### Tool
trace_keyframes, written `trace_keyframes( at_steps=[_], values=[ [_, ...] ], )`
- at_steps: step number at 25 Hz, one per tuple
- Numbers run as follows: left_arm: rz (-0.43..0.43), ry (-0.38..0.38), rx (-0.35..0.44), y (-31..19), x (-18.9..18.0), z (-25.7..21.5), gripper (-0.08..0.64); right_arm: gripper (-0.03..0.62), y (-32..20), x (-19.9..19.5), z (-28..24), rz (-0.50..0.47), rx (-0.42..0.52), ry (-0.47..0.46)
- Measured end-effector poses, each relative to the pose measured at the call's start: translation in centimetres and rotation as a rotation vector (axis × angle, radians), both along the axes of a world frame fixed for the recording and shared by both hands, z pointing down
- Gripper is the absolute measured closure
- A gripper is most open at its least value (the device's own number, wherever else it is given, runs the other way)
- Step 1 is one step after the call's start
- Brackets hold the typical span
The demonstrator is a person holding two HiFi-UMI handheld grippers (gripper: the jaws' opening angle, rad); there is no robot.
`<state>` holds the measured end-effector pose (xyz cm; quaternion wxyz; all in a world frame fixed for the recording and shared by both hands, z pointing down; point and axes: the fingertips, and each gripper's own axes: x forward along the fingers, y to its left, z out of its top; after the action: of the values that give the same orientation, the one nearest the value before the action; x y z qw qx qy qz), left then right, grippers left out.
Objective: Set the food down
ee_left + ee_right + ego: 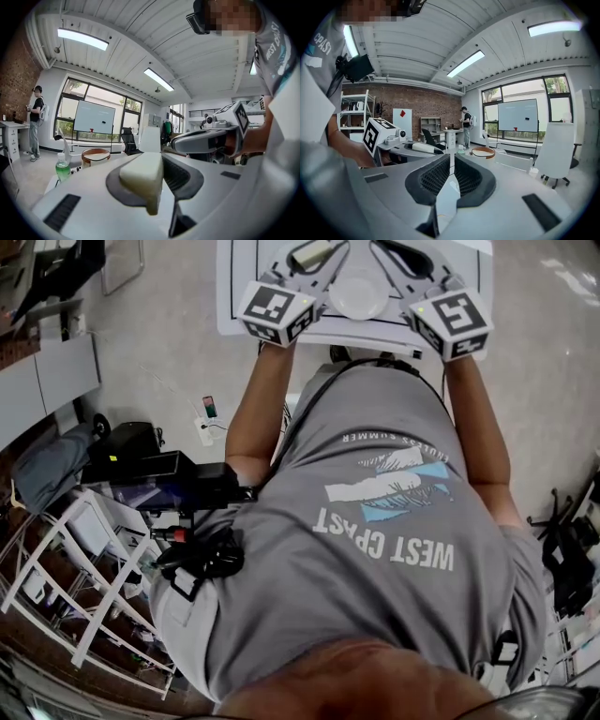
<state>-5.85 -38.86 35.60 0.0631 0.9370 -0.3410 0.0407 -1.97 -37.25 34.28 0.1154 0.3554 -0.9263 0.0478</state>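
Grey T-shirt and two bare forearms fill the head view, with both tools held out over a white table top. The left gripper is seen clamped on a pale, cream-coloured block of food, which is pinched between the dark pads and carried clear of any surface. The right gripper is shown with its jaws drawn together to a thin slit, and nothing is held in them.

A small white plate is seen lying on the table between the two grippers, with the block just beside its left rim. How high the block hangs above the table cannot be told.

The task is judged to be at the carrying step, the food not yet set down. The next move is thought to call for the block to be brought over the plate and lowered until it rests there, and only then for the left jaws to be spread.

The plate and table are shown by the head view alone. The grip itself is shown best by the left gripper view, where a green bottle and a distant whiteboard are also caught. The emptiness of the right jaws is settled only by the right gripper view.
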Motion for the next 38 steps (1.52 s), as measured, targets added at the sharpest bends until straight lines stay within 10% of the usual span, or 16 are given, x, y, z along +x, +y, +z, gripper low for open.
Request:
trace_keyframes(
  at_steps=[38],
  values=[
    [0.152,-0.182,-0.350,-5.3,5.8,16.1,0.463,0.581,-4.2,4.1,9.8,-0.018,-0.234,0.064]
  ],
)
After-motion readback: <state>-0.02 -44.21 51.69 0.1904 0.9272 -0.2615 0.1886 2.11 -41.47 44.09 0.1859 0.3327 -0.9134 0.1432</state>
